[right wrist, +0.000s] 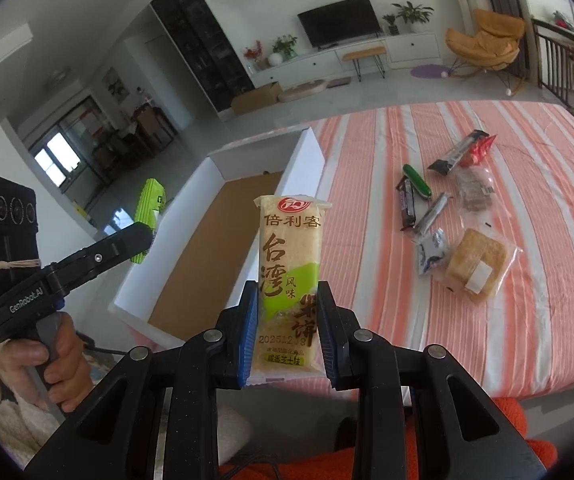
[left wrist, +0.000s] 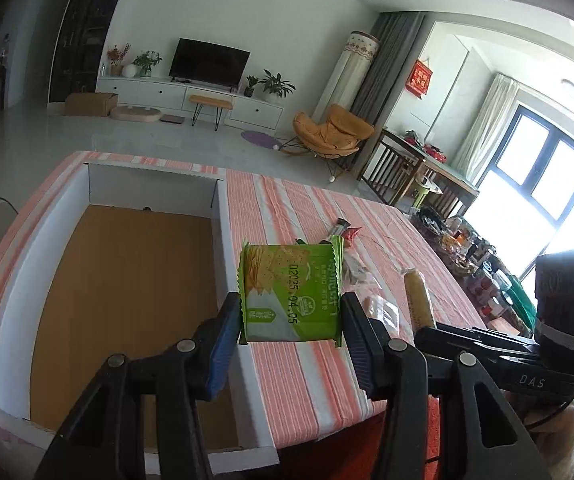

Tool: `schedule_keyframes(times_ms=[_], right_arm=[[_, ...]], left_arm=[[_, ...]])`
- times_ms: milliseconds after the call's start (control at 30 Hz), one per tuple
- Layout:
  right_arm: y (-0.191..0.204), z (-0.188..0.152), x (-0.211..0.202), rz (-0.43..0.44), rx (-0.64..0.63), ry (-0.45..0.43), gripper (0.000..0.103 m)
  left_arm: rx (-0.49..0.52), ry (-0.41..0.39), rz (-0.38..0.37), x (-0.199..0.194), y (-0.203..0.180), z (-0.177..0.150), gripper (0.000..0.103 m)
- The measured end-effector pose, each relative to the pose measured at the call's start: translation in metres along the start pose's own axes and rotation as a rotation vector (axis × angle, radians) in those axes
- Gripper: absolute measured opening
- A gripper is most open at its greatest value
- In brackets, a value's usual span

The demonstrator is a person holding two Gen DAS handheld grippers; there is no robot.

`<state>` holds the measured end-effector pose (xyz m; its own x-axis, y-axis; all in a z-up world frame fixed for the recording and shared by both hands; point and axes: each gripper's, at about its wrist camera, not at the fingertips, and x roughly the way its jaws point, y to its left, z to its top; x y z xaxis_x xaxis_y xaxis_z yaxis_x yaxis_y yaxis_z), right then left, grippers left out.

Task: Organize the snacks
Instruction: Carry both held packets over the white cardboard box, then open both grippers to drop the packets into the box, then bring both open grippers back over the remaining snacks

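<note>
**Both tongs loaded, box waiting empty**

Left gripper (left wrist: 290, 320) pinches a green cracker packet (left wrist: 291, 294) by its two side edges, blue pads pressed against the wrapper, and holds it upright in the air above the right wall of the white box (left wrist: 223, 240). Seen from the right wrist, that same packet pokes out at 10 o'clock, with the person's left hand (right wrist: 53, 354) wrapped around the handle below it.

Right gripper (right wrist: 287, 332) is clamped on the lower part of a pale yellow rice cake bar (right wrist: 291, 280), which stands upright between the pads, its top end free, over the near corner of the box.

Inside, the box shows only its bare brown floor. It sits on the striped tablecloth (right wrist: 487, 128). At 2 o'clock from the rice cake bar, well apart from the box, loose snacks lie scattered on the cloth: a wrapped square pastry (right wrist: 477, 264), a red sachet (right wrist: 481, 148), a green stick (right wrist: 417, 180) and several dark bars.
</note>
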<state>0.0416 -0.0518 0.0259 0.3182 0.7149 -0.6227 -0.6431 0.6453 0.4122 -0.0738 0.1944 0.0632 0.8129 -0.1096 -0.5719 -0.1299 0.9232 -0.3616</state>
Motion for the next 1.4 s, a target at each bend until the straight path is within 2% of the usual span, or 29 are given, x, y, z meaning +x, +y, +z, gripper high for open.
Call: schedule_keyframes(times_ms=[200, 233, 267, 300, 333, 367, 433, 533, 633, 800, 833, 933, 1033, 1133, 1267, 1400], right_arm=[[0.066, 0.032, 0.062, 0.118, -0.107, 0.026, 0.03], [0.071, 0.036, 0.073, 0.14, -0.117, 0.031, 0.034], [0.076, 0.04, 0.083, 0.147, -0.121, 0.034, 0.036], [0.079, 0.043, 0.089, 0.148, -0.116, 0.036, 0.051], [0.078, 0.046, 0.091, 0.153, -0.106, 0.032, 0.061], [0.077, 0.048, 0.09, 0.159, -0.097, 0.019, 0.061], [0.071, 0.05, 0.081, 0.149, -0.098, -0.021, 0.061], [0.051, 0.049, 0.06, 0.071, -0.079, -0.085, 0.061], [0.022, 0.045, 0.035, -0.025, -0.045, -0.148, 0.061], [-0.037, 0.031, -0.017, -0.32, 0.011, -0.285, 0.064], [-0.05, 0.025, -0.028, -0.383, 0.033, -0.308, 0.068], [-0.093, 0.007, -0.056, -0.519, 0.127, -0.353, 0.069], [-0.138, -0.025, -0.062, -0.617, 0.249, -0.325, 0.07], [-0.171, -0.056, -0.043, -0.645, 0.336, -0.218, 0.07], [-0.181, -0.09, 0.0, -0.613, 0.347, -0.067, 0.07], [-0.173, -0.11, 0.033, -0.59, 0.264, 0.028, 0.069]], left_arm=[[-0.084, -0.039, 0.269, 0.004, 0.072, -0.001, 0.051], [-0.094, -0.038, 0.322, 0.006, 0.082, -0.003, 0.057], [-0.104, -0.036, 0.359, 0.008, 0.091, -0.005, 0.07], [-0.118, -0.039, 0.382, 0.008, 0.099, -0.007, 0.076], [-0.136, -0.047, 0.396, 0.007, 0.107, -0.009, 0.085], [-0.151, -0.055, 0.401, 0.007, 0.113, -0.012, 0.086], [-0.169, -0.054, 0.4, 0.011, 0.119, -0.015, 0.087], [-0.178, -0.03, 0.371, 0.023, 0.118, -0.019, 0.088], [-0.152, -0.01, 0.316, 0.035, 0.1, -0.023, 0.088], [-0.04, 0.02, 0.213, 0.054, 0.041, -0.027, 0.088], [-0.013, 0.025, 0.195, 0.058, 0.029, -0.028, 0.089], [0.054, 0.05, 0.121, 0.073, -0.012, -0.031, 0.095], [0.109, 0.101, 0.03, 0.091, -0.052, -0.038, 0.096], [0.2, 0.167, -0.05, 0.124, -0.097, -0.055, 0.1], [0.305, 0.254, -0.004, 0.183, -0.129, -0.091, 0.1], [0.31, 0.311, 0.071, 0.237, -0.122, -0.114, 0.1]])
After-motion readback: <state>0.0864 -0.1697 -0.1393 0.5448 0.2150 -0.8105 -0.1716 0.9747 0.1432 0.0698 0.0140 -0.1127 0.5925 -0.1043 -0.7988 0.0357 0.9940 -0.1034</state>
